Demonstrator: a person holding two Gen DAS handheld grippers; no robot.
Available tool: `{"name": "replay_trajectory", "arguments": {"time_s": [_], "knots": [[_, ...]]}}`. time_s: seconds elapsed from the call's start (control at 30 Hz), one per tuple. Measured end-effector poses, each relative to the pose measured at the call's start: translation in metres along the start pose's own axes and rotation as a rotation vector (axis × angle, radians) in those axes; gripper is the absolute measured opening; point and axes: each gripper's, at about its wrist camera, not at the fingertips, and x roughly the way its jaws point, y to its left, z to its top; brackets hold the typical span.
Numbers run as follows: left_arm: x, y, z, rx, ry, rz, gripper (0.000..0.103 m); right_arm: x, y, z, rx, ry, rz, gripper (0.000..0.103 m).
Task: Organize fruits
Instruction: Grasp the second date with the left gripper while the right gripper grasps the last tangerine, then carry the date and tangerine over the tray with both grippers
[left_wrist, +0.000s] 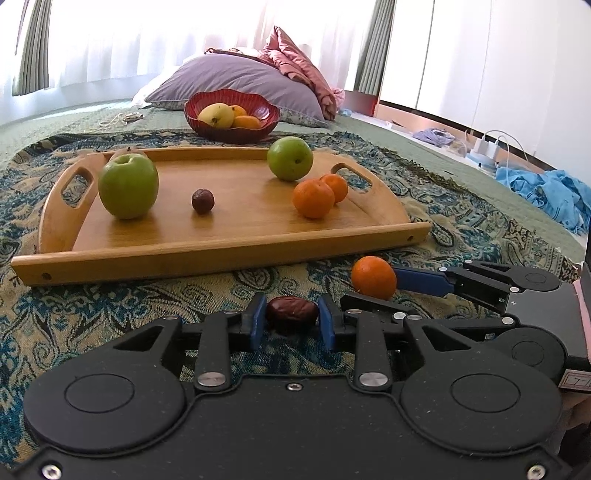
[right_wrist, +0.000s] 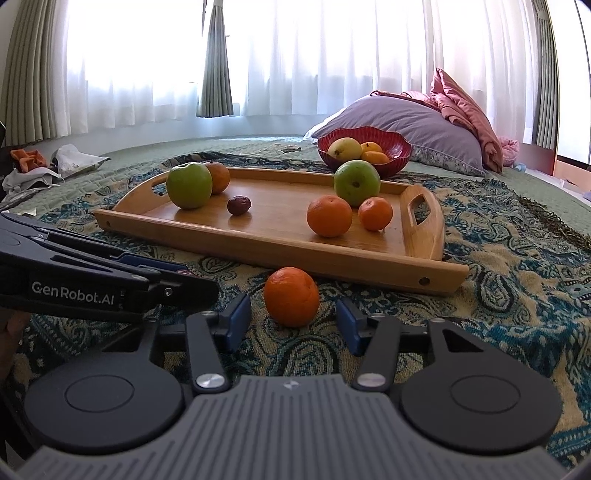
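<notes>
Nearest the left wrist camera, we see the left gripper (left_wrist: 291, 320) with its blue fingers (left_wrist: 255, 322) clamped on a dark red date (left_wrist: 292, 312) resting on the paisley blanket (left_wrist: 110, 306). Just beside it, the right gripper (right_wrist: 293, 320) has its fingers (right_wrist: 236, 319) apart around a loose mandarin (right_wrist: 291, 296) on the same blanket, not touching it. Beyond both, the wooden tray (right_wrist: 369, 260) carries two green apples (right_wrist: 189, 185) (right_wrist: 357, 182), three mandarins (right_wrist: 329, 216) (right_wrist: 375, 213) (right_wrist: 218, 176) and a second date (right_wrist: 239, 205). Behind the tray, a red bowl (right_wrist: 400, 149) holds a mango (right_wrist: 344, 149) and oranges, near a lilac pillow (right_wrist: 424, 125).
</notes>
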Motion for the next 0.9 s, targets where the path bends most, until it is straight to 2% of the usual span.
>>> {"name": "replay_trajectory", "arguments": {"time_s": [0.33,0.5,0.53,0.6,0.7,0.73,0.77,0.8,0.9], "knots": [[-0.008,0.002,0.012,0.018,-0.015,0.044,0.029,-0.014,-0.004,0.012,0.039,-0.045,-0.036,0.03],[-0.012,0.002,0.025,0.04,-0.036,0.069,0.029,-0.014,-0.011,0.022,0.089,-0.051,-0.047,0.028],[-0.012,0.003,0.027,0.043,-0.041,0.073,0.029,-0.014,-0.012,0.025,0.095,-0.055,-0.049,0.021],[-0.012,0.004,0.033,0.045,-0.048,0.081,0.029,-0.013,-0.013,0.029,0.095,-0.066,-0.057,0.018],[-0.013,0.006,0.037,0.039,-0.053,0.086,0.029,-0.012,-0.012,0.035,0.074,-0.065,-0.079,0.019],[-0.014,0.007,0.037,0.038,-0.055,0.085,0.029,-0.012,-0.012,0.036,0.07,-0.061,-0.083,0.023],[-0.014,0.007,0.037,0.038,-0.055,0.085,0.029,-0.013,-0.013,0.036,0.072,-0.057,-0.075,0.027],[-0.013,0.008,0.036,0.04,-0.055,0.086,0.029,-0.015,-0.013,0.035,0.073,-0.052,-0.06,0.038],[-0.011,0.008,0.033,0.04,-0.044,0.086,0.029,-0.019,-0.01,0.03,0.049,-0.038,-0.041,0.054]]}}
